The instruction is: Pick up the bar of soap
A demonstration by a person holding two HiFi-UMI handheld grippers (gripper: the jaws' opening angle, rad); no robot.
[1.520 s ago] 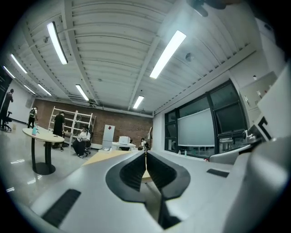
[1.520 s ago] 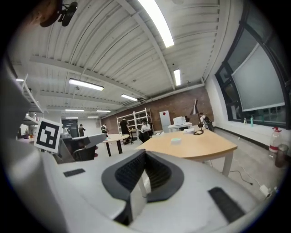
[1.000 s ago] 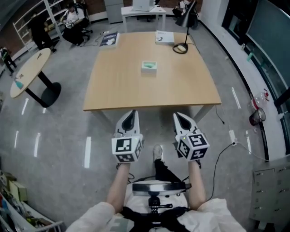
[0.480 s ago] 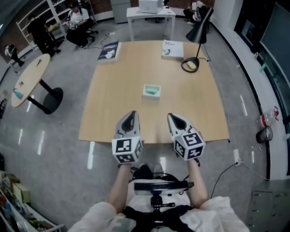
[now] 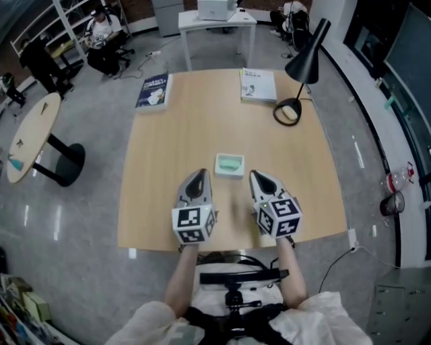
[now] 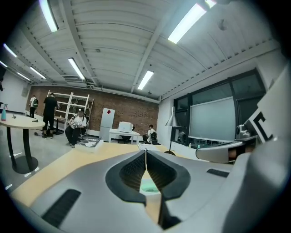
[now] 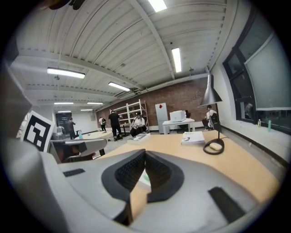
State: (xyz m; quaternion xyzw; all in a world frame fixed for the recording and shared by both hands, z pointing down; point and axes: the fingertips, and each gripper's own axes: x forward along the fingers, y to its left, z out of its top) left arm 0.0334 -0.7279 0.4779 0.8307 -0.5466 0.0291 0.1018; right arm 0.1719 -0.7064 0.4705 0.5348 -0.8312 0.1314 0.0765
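A pale green bar of soap (image 5: 229,162) lies in a white dish (image 5: 219,172) on the wooden table (image 5: 168,141), a little nearer than its middle. My left gripper (image 5: 197,177) hovers over the table's near part, just left of the dish and short of it, its jaws shut and empty. On the dish's other side my right gripper (image 5: 258,177) is level with the left one, also shut on nothing. In the left gripper view the soap (image 6: 148,185) shows as a green patch below the closed tips of the left gripper (image 6: 145,152). The right gripper view shows the soap (image 7: 144,178) the same way.
A black desk lamp (image 5: 298,75) stands at the table's far right, beside a white booklet (image 5: 258,85). A dark blue book (image 5: 153,90) lies at the far left corner. A round side table (image 5: 28,131) stands left; a white table (image 5: 215,19) and people are behind.
The table has drawn much closer in the head view. Both grippers, earlier over the floor short of the table edge, now hang over the tabletop on either side of the soap dish.
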